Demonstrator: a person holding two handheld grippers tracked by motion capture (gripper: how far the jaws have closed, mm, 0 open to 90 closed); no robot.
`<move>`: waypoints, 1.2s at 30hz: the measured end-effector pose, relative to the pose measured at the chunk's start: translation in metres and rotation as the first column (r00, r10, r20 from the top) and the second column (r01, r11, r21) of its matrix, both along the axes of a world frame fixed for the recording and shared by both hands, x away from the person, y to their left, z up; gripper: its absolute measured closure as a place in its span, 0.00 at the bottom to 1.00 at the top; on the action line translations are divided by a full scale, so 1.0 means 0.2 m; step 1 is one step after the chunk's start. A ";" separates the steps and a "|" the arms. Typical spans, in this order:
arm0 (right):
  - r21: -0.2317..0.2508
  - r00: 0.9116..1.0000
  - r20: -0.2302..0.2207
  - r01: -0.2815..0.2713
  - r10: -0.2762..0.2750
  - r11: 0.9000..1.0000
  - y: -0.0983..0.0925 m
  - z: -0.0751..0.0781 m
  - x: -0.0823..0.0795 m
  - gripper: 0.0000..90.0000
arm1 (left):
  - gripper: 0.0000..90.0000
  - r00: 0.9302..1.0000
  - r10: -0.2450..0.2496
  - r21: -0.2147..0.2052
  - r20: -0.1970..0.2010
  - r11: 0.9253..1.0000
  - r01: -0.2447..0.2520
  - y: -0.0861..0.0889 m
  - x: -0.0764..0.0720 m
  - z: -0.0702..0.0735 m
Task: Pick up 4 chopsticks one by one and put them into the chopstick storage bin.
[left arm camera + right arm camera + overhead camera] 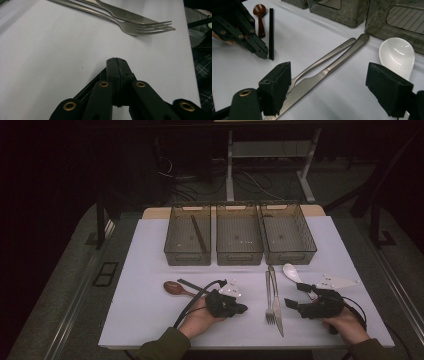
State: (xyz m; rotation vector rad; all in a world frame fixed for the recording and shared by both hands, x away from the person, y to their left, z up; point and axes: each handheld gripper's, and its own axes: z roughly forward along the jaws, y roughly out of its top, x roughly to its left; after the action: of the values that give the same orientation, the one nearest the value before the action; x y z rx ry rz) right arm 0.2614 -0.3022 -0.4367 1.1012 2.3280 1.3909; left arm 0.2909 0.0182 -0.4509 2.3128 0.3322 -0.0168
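High view: white bench point(150, 320) on a grey carpeted floor, dark room behind, with a white frame stand and loose cables at the back. Three smoky see-through bins point(239, 240) stand in a row at the far side; the left one holds a dark chopstick point(199, 234). On the bench sit a brown wooden spoon point(175, 288), a black chopstick point(192, 286), a fork point(269, 297) and a knife point(276, 302) side by side, and a white ceramic spoon point(292, 272). The left claw point(240, 308) is in the person's left hand, low over the bench, near the fork and apart from it. The right claw point(294, 295) is in the right hand, just right of the knife.

Left gripper view: left claw point(116, 60) jaws pressed together, nothing between them, over bare white bench point(50, 62). Fork point(140, 27) and knife point(125, 15) lie ahead, not touched. Plaid cloth at the right edge.

Right gripper view: right claw point(329, 82) jaws wide, nothing gripped. Knife point(322, 75) and fork point(322, 60) lie between the jaws on the bench; the left pad is just over the knife blade, contact unclear. White ceramic spoon point(398, 53) sits by the right jaw. The left claw point(260, 51) is farther off, just beside the black chopstick point(271, 32), brown wooden spoon point(260, 15) behind.

Tiny marking on the fork handle, unreadable.
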 end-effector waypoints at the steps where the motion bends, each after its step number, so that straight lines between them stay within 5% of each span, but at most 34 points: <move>1: 0.002 1.000 0.000 0.000 0.000 1.000 0.00 0.00 0.00 0.22 | 0.99 1.000 0.001 0.003 -0.001 1.000 -0.001 0.00 0.00 0.00; 36: 0.006 1.000 0.002 0.003 -0.003 1.000 -0.01 0.01 0.00 0.22 | 0.99 0.998 0.059 0.013 0.025 0.998 -0.059 -0.16 0.16 0.00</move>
State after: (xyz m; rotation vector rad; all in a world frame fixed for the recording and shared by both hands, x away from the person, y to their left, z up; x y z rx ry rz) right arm 0.2612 -0.3042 -0.4356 1.1042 2.3217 1.3986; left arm 0.3237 -0.0135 -0.4513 2.3135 0.3893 0.0435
